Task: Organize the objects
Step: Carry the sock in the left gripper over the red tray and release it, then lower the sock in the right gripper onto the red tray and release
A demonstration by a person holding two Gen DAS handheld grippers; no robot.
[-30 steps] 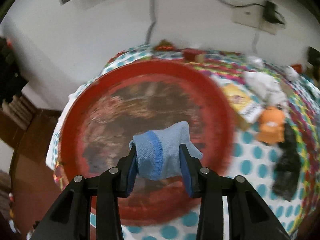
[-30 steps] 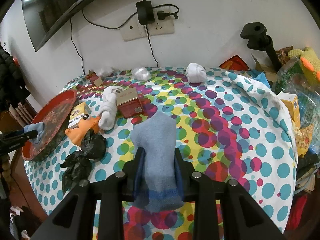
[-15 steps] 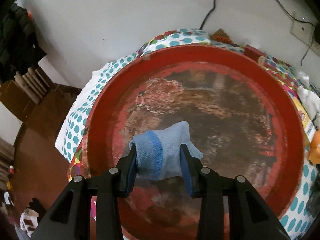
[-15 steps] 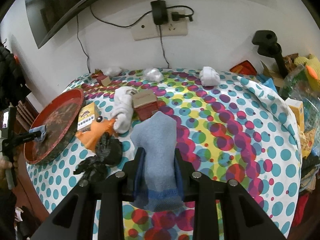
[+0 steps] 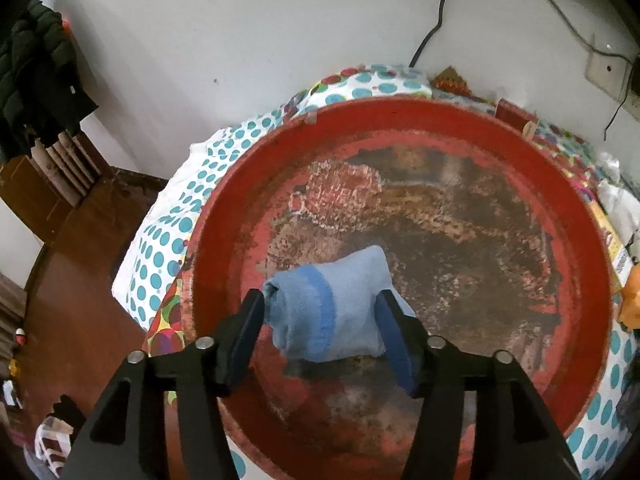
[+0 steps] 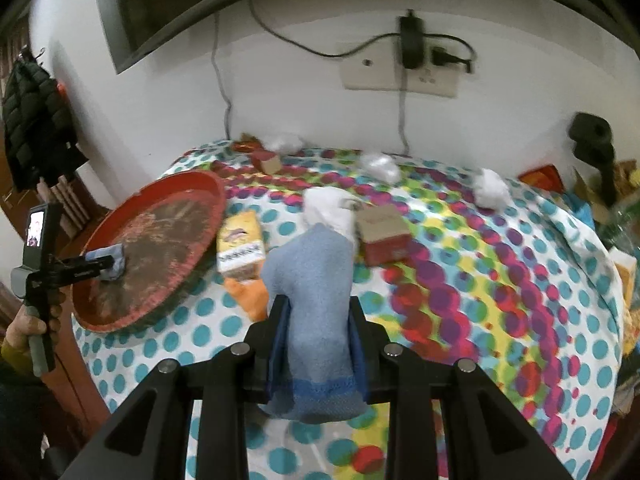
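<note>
Left gripper sits over the red tray, jaws have just been opening: the rolled blue sock is between them but looks let go, gap visible on the left pad, right pad at most brushing it. Sock looks down on the tray floor, near the rim closest to the person; can't confirm full contact from the wrist view. To finish clean: open wider before pulling back, then lift straight out along the fingers so the pads don't drag the roll back over the rim. Right gripper is clenched on the second blue sock, hanging above the polka-dot tabletop, well apart from the tray. Bring it in only once the left is out, and set it beside the first sock. Route over the yellow box next to the tray; the dangling cuff could snag it.
</note>
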